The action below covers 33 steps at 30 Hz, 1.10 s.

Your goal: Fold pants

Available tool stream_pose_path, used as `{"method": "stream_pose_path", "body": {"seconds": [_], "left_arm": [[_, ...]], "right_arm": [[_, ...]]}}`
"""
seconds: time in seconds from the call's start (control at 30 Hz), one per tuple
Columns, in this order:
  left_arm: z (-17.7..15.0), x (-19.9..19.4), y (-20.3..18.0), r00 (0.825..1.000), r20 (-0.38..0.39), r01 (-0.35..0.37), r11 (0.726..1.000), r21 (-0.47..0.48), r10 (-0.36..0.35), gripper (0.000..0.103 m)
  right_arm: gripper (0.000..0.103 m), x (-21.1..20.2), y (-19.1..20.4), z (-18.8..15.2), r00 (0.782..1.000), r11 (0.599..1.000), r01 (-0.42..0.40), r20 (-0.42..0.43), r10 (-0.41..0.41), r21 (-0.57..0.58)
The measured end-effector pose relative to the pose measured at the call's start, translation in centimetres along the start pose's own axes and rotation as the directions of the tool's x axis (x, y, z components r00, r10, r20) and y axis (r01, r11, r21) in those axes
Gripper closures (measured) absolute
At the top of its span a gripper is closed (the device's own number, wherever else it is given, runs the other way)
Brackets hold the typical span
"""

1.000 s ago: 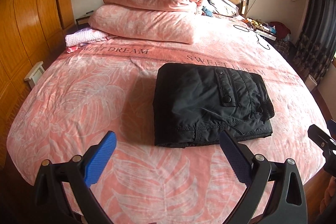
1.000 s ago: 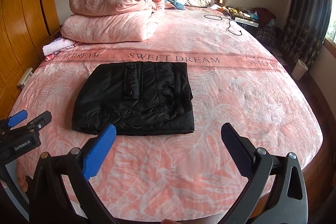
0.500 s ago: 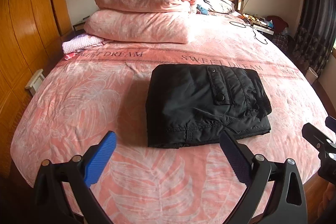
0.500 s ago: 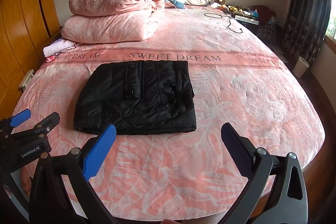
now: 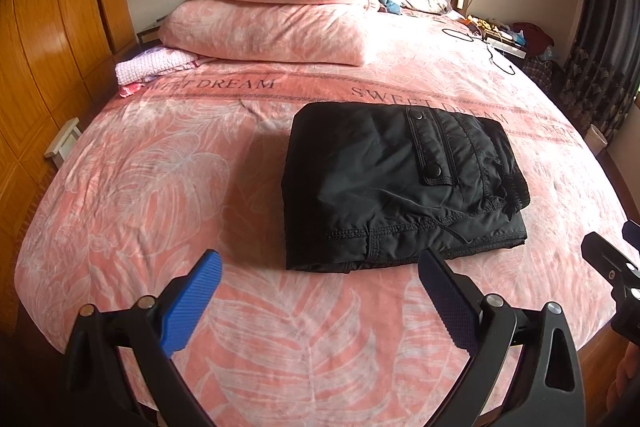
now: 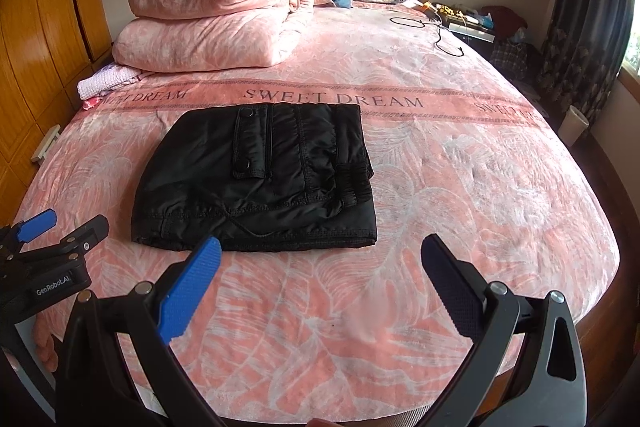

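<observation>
Black pants (image 5: pixel 400 183) lie folded into a flat rectangle on the pink bedspread (image 5: pixel 168 179), a snap pocket flap facing up. In the right wrist view the same pants (image 6: pixel 260 179) sit left of centre. My left gripper (image 5: pixel 318 267) hangs open over the near bed edge, just short of the pants, holding nothing. My right gripper (image 6: pixel 320 251) is also open and empty, close to the pants' near edge. The left gripper (image 6: pixel 60 231) shows at the left of the right wrist view, and part of the right gripper (image 5: pixel 612 263) at the right edge of the left wrist view.
Folded pink quilts (image 5: pixel 272 15) are stacked at the head of the bed, with a small pink cloth (image 5: pixel 152 67) beside them. A black cable (image 6: pixel 440 31) lies at the far right. Wooden wardrobe doors (image 5: pixel 48 39) line the left side; dark curtains (image 6: pixel 580 27) hang on the right.
Both grippers stayed open and shifted only slightly, the left wrist view swinging a little so the pants sit more central. The pants have not moved.
</observation>
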State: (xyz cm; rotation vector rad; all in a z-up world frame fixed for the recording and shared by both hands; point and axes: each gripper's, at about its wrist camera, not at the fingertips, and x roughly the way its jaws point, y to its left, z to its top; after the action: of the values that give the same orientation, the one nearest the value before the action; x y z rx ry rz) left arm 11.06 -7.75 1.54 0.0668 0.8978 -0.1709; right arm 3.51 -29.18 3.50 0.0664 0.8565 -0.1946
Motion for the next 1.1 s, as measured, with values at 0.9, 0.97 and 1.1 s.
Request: {"method": "stream_pose_path", "body": {"seconds": [0.9, 0.97, 1.1], "left_arm": [[0.0, 0.8, 0.6, 1.0, -0.024, -0.002, 1.0, 0.002, 0.002, 0.004], [0.0, 0.8, 0.6, 1.0, -0.024, -0.003, 1.0, 0.003, 0.003, 0.004], [0.0, 0.9, 0.6, 1.0, -0.023, 0.005, 1.0, -0.004, -0.005, 0.004]], "right_arm": [[0.003, 1.2, -0.2, -0.4, 1.0, 1.0, -0.004, -0.014, 0.004, 0.007], [0.003, 1.3, -0.2, -0.5, 1.0, 1.0, -0.004, -0.015, 0.004, 0.008], [0.003, 1.4, -0.3, -0.6, 1.0, 1.0, -0.002, -0.021, 0.002, 0.009]]}}
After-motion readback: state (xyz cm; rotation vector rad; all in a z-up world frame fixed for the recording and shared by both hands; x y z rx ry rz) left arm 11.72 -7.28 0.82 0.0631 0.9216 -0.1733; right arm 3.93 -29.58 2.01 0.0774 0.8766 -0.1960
